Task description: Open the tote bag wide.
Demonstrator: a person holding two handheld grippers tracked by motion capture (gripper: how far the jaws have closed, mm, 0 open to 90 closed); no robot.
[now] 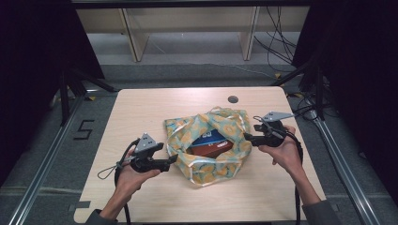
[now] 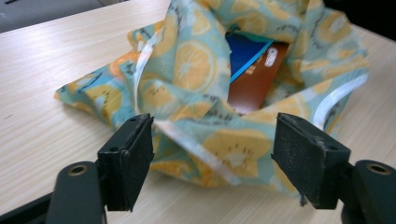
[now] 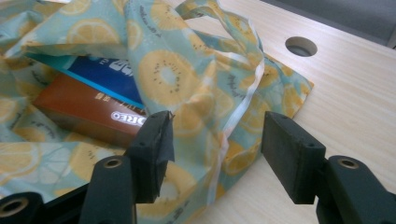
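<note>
At nine o'clock of the table (image 1: 141, 112), the person's left hand (image 1: 129, 180) is holding the left gripper (image 1: 173, 160), which is pointing toward three o'clock with its jaws standing spread and released just beside the near-left edge of the fruit-print bag (image 1: 206, 140). In the left gripper view the two black pads are sitting wide apart with the bag's (image 2: 210, 93) crumpled rim and a white handle strip (image 2: 196, 144) lying between them, and neither pad is pressing on the cloth. The bag is lying open at the centre of the table, its mouth gaping upward, and inside it a blue box (image 1: 210, 138) is resting at twelve o'clock of a brown box (image 1: 216, 149), the two touching. A round cable hole (image 1: 233, 99) is sitting in the tabletop at twelve o'clock of the bag. At three o'clock, the right hand (image 1: 281, 152) is holding the right gripper (image 1: 247, 137), which is pointing toward nine o'clock at the bag's right edge. In the right gripper view its jaws are likewise standing apart and released, with a fold of the bag (image 3: 187, 70) and its white handle (image 3: 238, 112) between them and the brown box (image 3: 84, 112) showing beyond the left jaw.
</note>
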